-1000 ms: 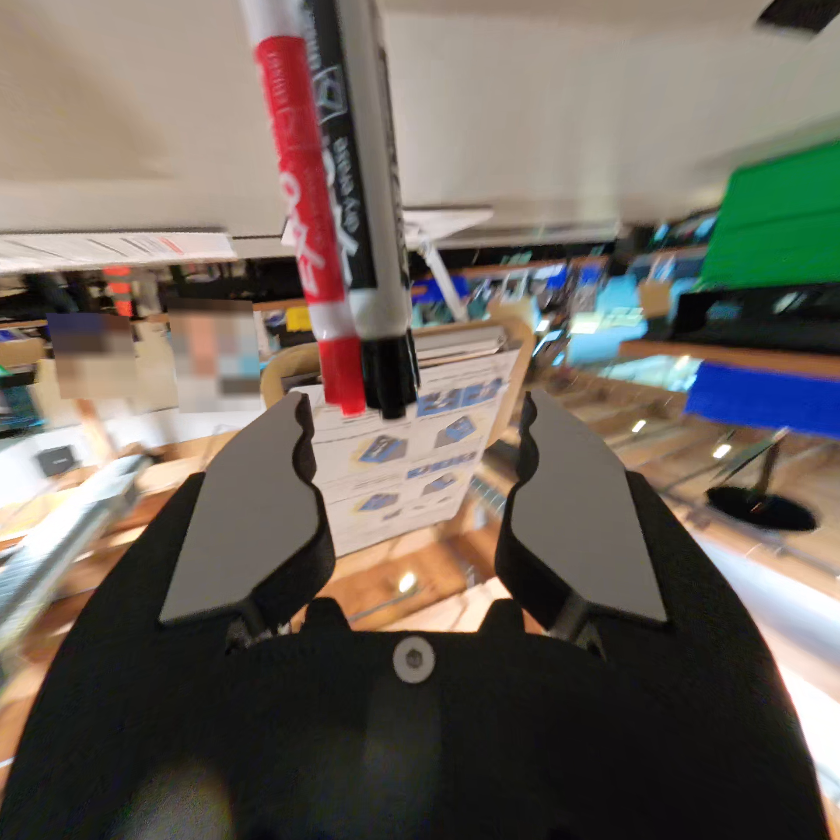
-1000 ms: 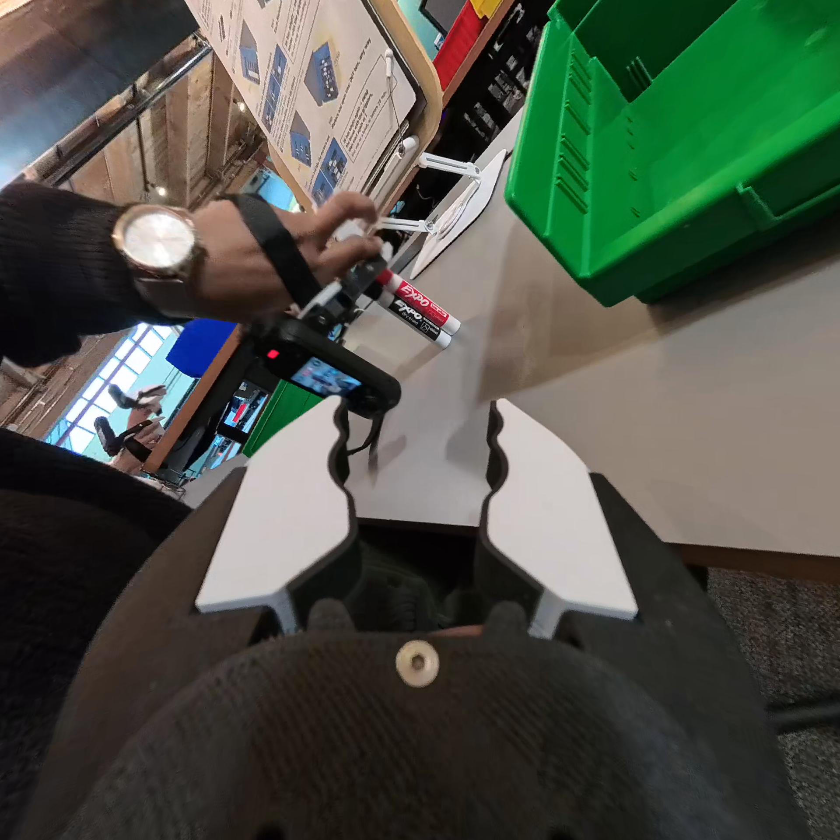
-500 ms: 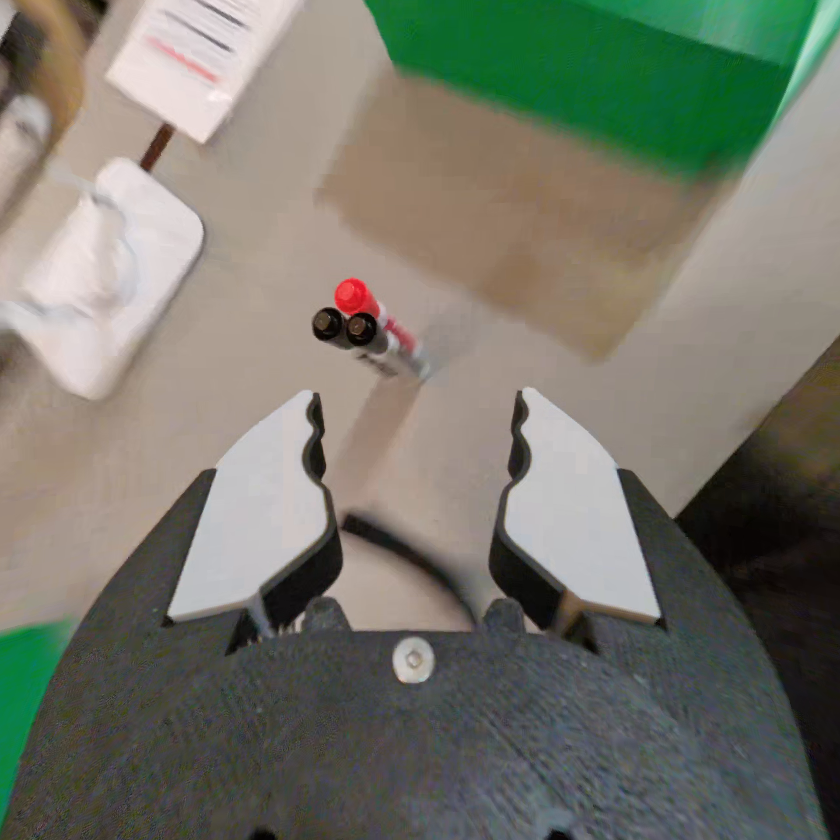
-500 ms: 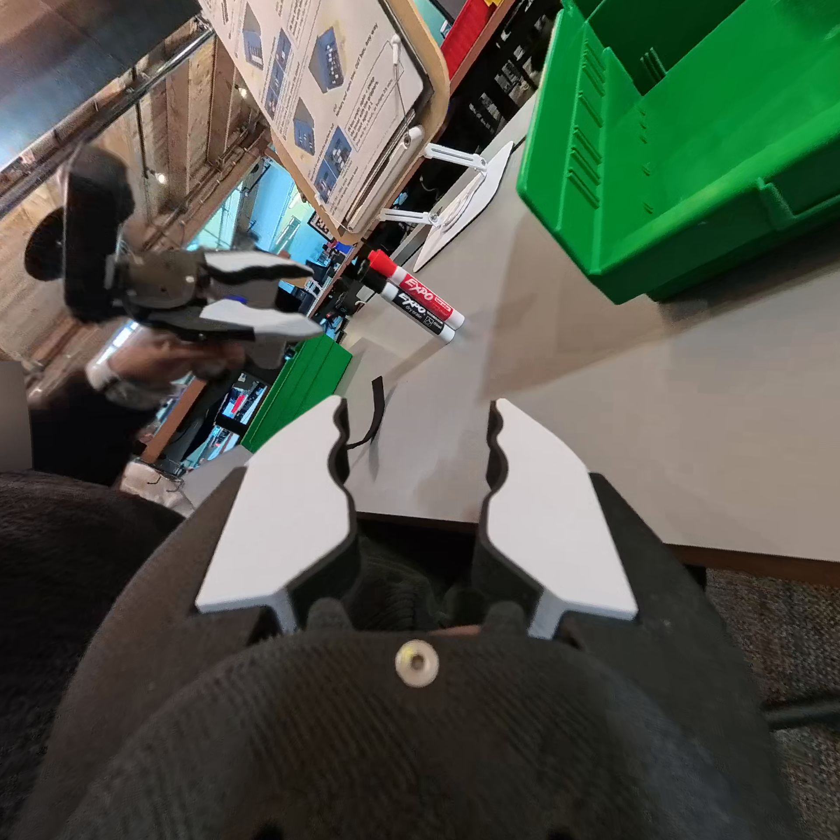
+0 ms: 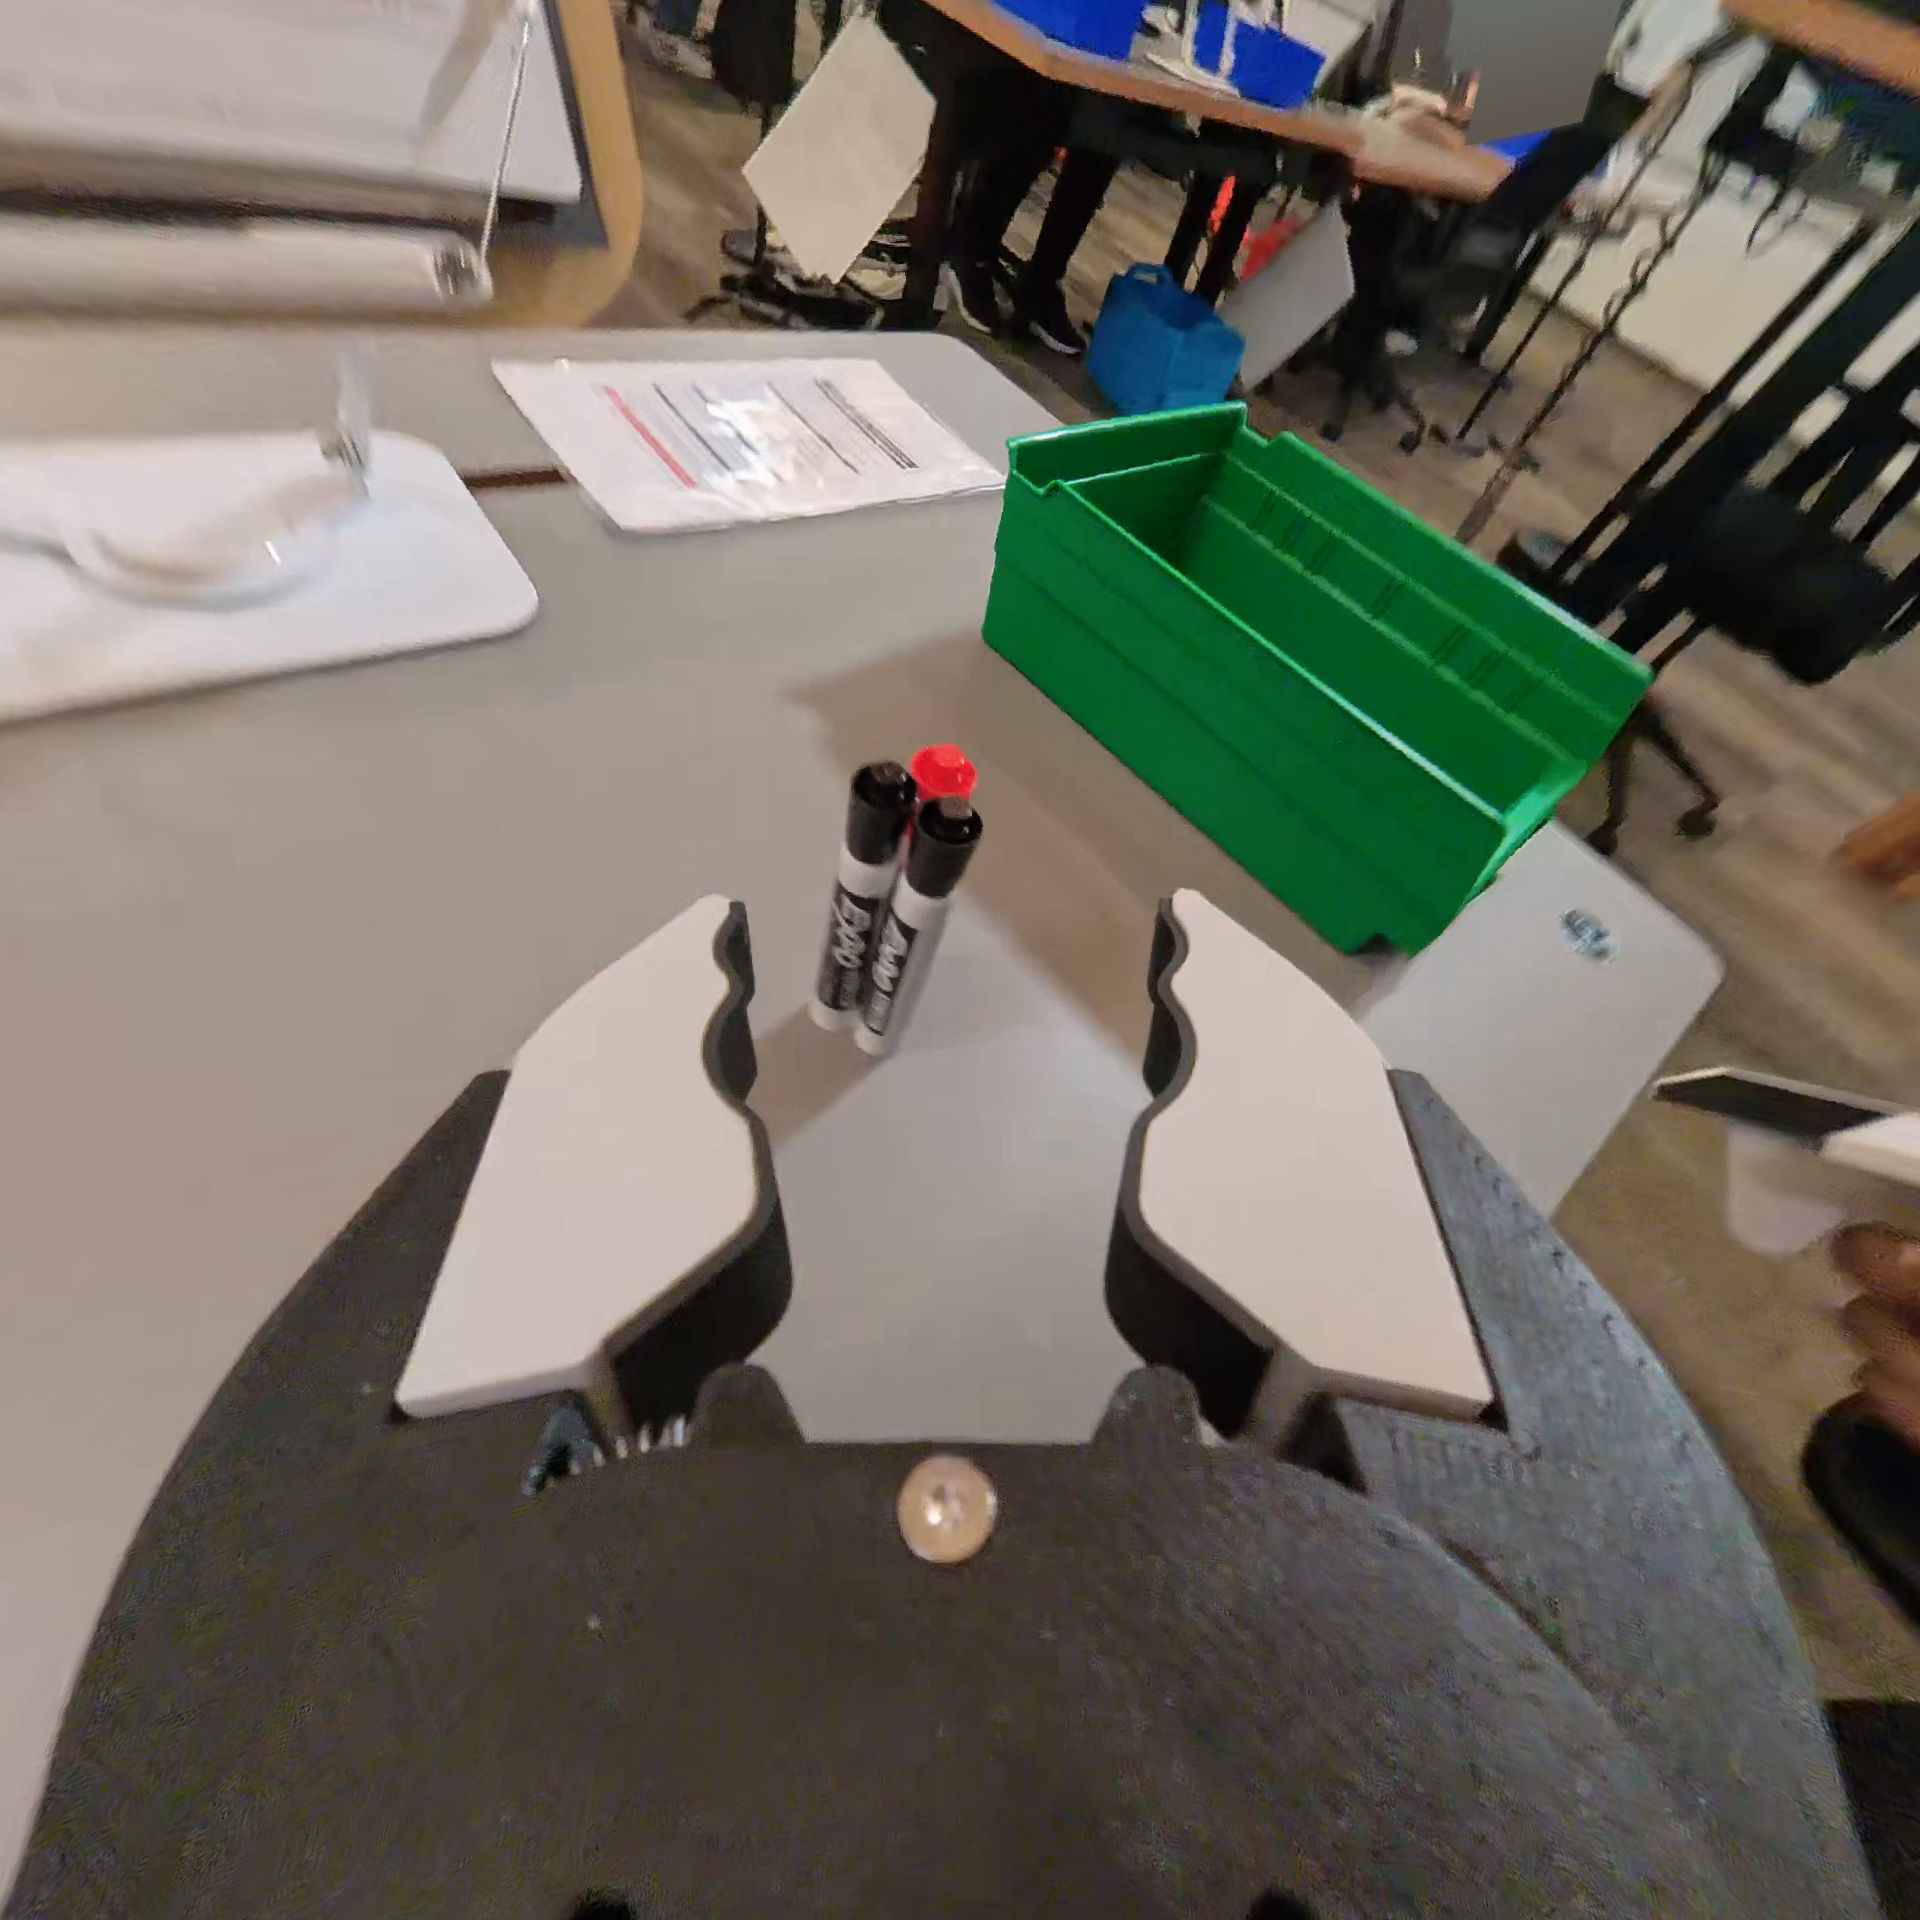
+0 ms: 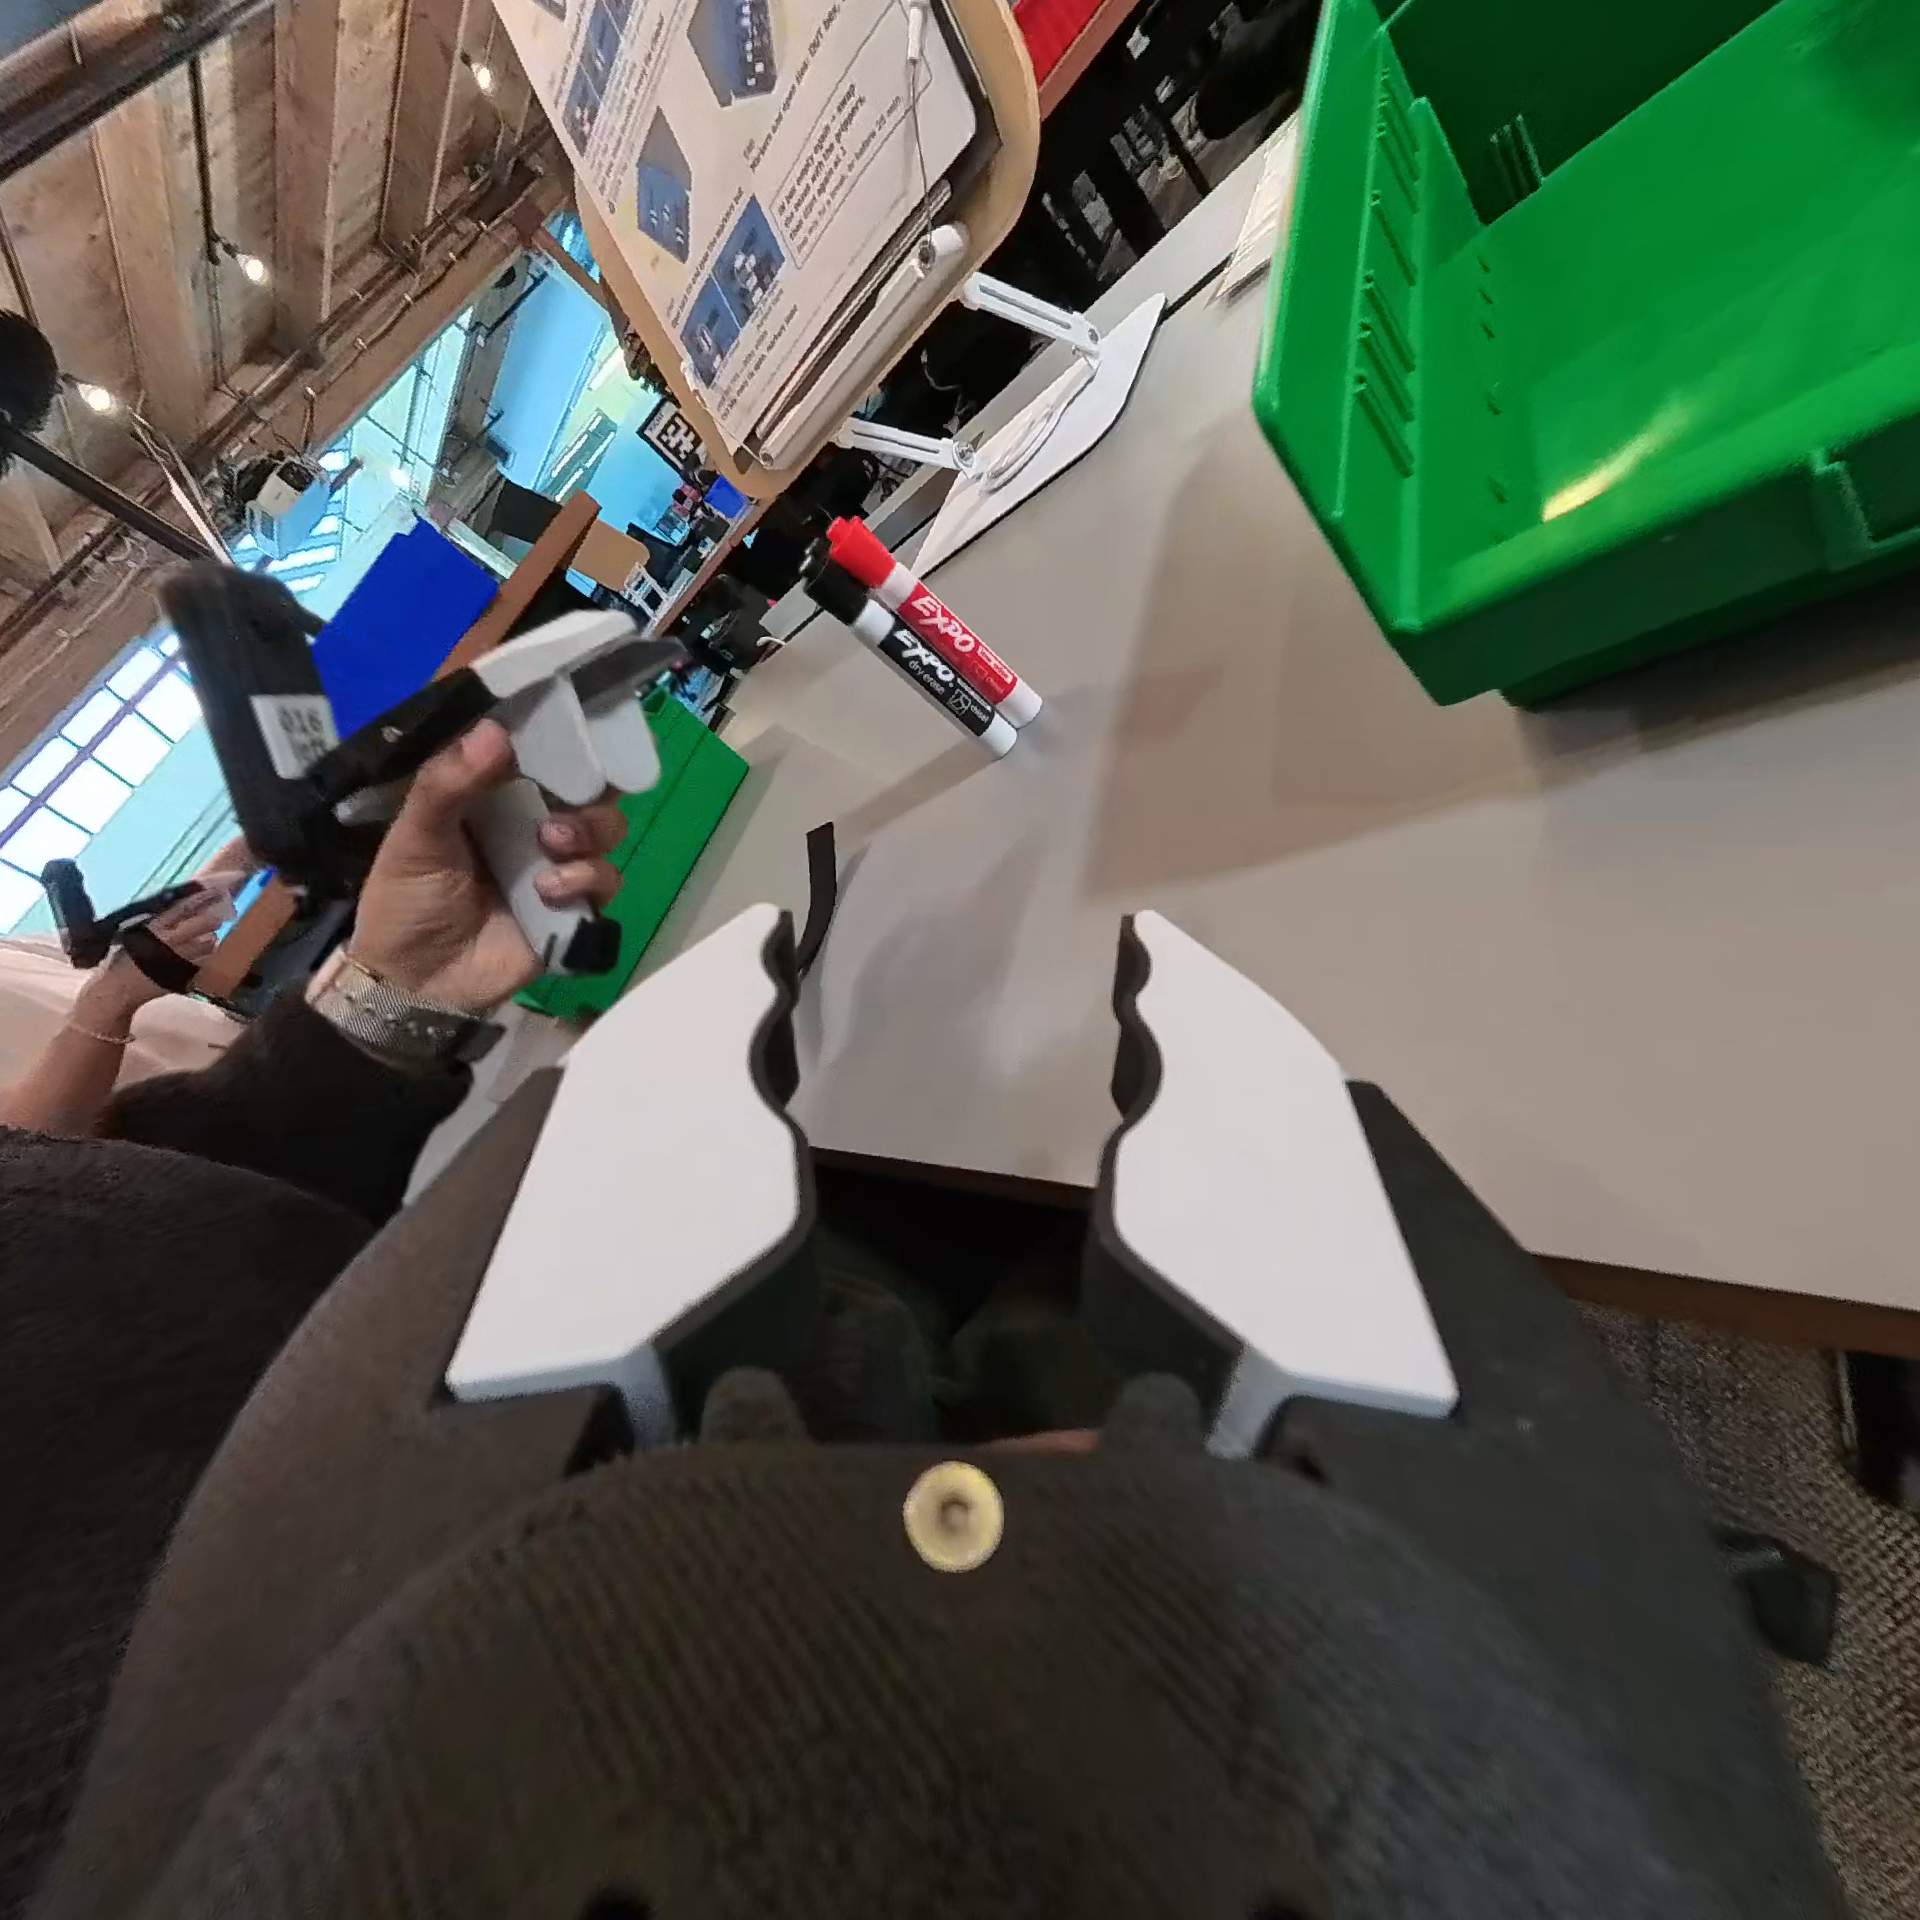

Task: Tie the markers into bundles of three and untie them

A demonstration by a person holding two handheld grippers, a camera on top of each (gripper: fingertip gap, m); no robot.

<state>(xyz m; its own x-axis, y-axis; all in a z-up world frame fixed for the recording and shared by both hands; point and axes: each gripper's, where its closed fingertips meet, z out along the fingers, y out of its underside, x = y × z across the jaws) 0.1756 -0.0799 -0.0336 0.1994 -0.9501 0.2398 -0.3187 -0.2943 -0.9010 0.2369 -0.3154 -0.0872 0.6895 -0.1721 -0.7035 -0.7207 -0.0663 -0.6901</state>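
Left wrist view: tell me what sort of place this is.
Probably a shared workshop or lab. A grey table holds a green bin, three markers and a printed sheet; more worktables stand behind, with people's legs beside them.

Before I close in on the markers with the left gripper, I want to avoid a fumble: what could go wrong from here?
1. The three markers lie side by side with no band visible around them, so pinching one may roll the others apart.
2. The black strap lies near the table edge; a nudge from the open right gripper could drop it.
3. The green bin sits close right of the open left gripper, limiting swing.
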